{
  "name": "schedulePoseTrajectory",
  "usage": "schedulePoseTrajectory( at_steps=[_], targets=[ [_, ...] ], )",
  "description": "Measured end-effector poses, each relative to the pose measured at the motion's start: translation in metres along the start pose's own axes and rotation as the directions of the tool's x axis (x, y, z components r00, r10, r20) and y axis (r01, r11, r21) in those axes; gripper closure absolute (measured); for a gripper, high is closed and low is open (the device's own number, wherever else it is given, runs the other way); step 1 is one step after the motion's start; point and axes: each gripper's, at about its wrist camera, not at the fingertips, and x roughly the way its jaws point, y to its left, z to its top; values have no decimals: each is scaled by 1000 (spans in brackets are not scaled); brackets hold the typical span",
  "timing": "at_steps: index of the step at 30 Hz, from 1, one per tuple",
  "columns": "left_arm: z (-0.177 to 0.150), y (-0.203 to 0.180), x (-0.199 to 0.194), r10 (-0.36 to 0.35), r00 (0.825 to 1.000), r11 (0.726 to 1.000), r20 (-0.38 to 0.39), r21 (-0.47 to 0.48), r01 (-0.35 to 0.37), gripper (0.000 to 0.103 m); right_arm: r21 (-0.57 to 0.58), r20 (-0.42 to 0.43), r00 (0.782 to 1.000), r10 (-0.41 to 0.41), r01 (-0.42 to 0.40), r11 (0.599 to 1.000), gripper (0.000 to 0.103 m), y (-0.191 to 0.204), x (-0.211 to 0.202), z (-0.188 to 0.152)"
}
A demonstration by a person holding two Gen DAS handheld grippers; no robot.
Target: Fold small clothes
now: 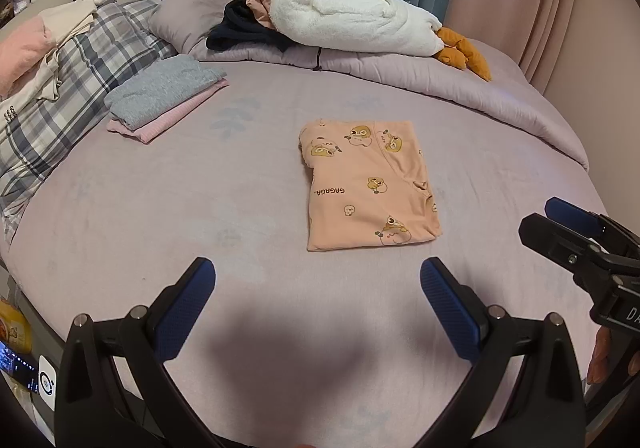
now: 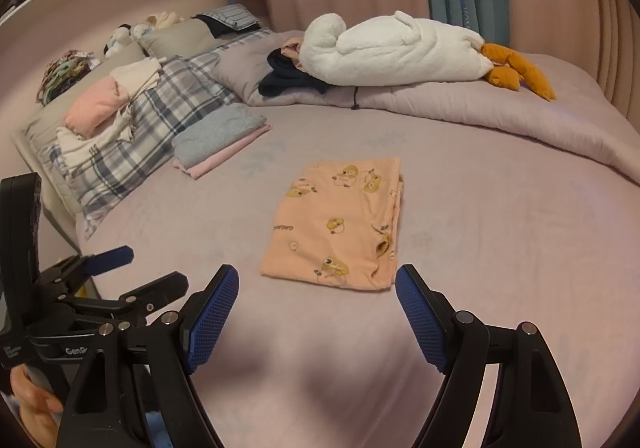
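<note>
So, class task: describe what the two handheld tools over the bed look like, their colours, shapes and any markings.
Both are black, clamp-like frames. The left tool and right tool each end in two blue fingers with a textured grid surface, joined by silver pivot pins. White lettering marks the bodies, only partly readable. No cables or sleeves show.

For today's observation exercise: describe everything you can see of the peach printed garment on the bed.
The peach garment is soft, thin-looking fabric printed with small yellow cartoon characters and the word GAGAGA. It is folded into a flat, roughly rectangular packet with layered edges along one side. It lies alone on the mauve bedsheet; nothing else touches it.
</note>
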Motion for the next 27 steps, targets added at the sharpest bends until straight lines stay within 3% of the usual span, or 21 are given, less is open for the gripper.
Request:
schedulePoseTrajectory(
  at_steps=[27],
  targets=[
    [0,1,3,-2,1000,1000,-6,-1,2,0,-13,-3,1000,3,-3,1000,22,10,5,1]
  ],
)
